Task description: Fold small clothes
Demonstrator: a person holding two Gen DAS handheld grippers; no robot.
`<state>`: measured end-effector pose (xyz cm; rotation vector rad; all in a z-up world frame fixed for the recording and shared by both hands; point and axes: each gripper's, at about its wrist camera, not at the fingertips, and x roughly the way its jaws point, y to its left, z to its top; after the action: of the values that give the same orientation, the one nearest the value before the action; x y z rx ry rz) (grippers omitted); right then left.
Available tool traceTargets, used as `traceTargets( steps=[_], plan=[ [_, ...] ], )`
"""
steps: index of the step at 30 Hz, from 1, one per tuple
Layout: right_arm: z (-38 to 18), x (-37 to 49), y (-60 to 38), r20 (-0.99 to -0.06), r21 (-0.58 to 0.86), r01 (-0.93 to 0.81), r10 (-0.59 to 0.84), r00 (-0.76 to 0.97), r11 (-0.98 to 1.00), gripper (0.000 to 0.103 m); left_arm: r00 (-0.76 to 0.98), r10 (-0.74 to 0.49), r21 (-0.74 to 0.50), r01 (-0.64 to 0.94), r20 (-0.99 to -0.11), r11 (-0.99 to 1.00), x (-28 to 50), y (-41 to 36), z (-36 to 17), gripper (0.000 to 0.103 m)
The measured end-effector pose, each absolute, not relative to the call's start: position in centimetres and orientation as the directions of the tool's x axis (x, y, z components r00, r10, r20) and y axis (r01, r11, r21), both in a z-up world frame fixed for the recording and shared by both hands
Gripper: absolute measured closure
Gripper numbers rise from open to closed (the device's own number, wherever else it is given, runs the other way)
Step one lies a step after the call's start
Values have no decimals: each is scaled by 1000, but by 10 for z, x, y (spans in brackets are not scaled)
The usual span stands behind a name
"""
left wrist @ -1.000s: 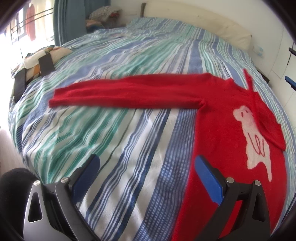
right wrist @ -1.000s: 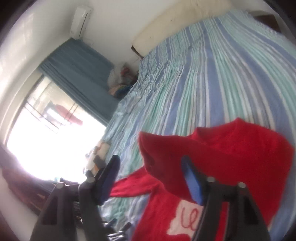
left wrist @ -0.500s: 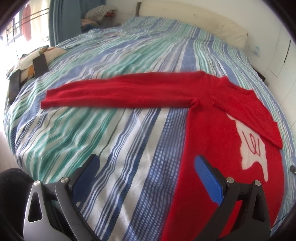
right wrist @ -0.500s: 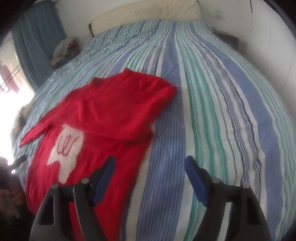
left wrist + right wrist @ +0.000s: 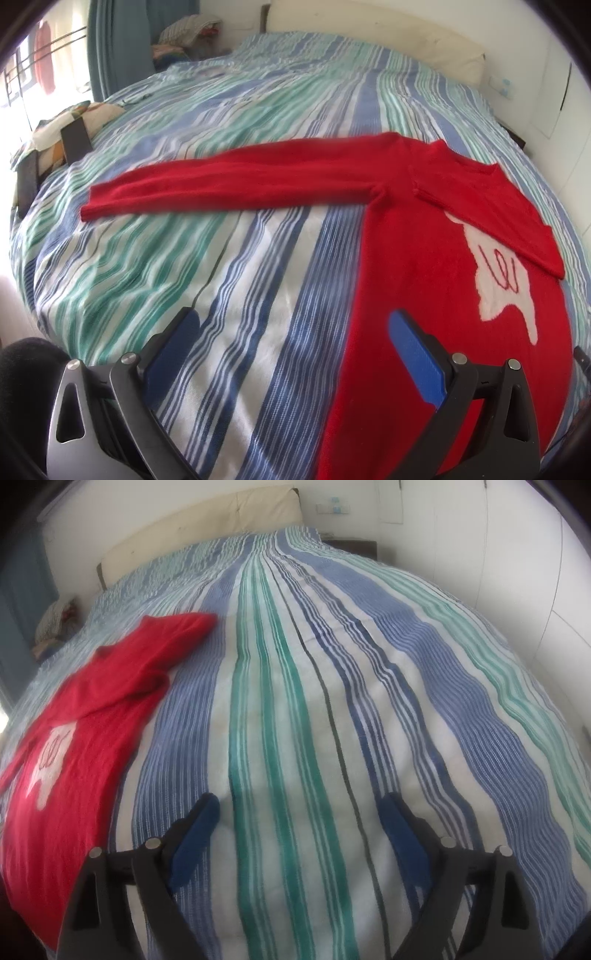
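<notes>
The striped bed point(image 5: 229, 280) filled the room ahead of both grippers, and on it a red sweater point(image 5: 424, 258) lay flat with one sleeve stretched out ahead of the left gripper point(image 5: 295, 339) and the other folded across its chest. The left gripper hovered spread and empty, its right finger above the sweater's edge. The right gripper point(image 5: 299, 827), its jaws just opened wide with nothing between them, hung over bare stripes, the sweater to its left and cut off there.

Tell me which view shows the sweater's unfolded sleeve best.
The left wrist view: the unfolded sleeve lies stretched full length across the striped bedspread. The right wrist view shows only the sweater's body and the folded sleeve; the long one is out of frame.
</notes>
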<state>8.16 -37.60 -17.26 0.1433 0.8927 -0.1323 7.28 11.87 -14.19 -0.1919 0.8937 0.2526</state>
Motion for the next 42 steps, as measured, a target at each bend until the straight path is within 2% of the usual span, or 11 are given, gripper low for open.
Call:
traceTargets(
  steps=[3, 9, 42],
  plan=[
    [-178, 81, -371, -778, 44, 167, -71, 625, 985, 5, 598, 130, -71, -300, -791, 951, 73, 120, -142, 1],
    [-184, 76, -370, -768, 48, 153, -61, 637, 987, 1, 597, 113, -86, -295, -794, 952, 74, 120, -142, 1],
    [-189, 73, -365, -751, 7, 148, -93, 654, 989, 0, 573, 113, -74, -292, -812, 954, 72, 116, -149, 1]
  ],
)
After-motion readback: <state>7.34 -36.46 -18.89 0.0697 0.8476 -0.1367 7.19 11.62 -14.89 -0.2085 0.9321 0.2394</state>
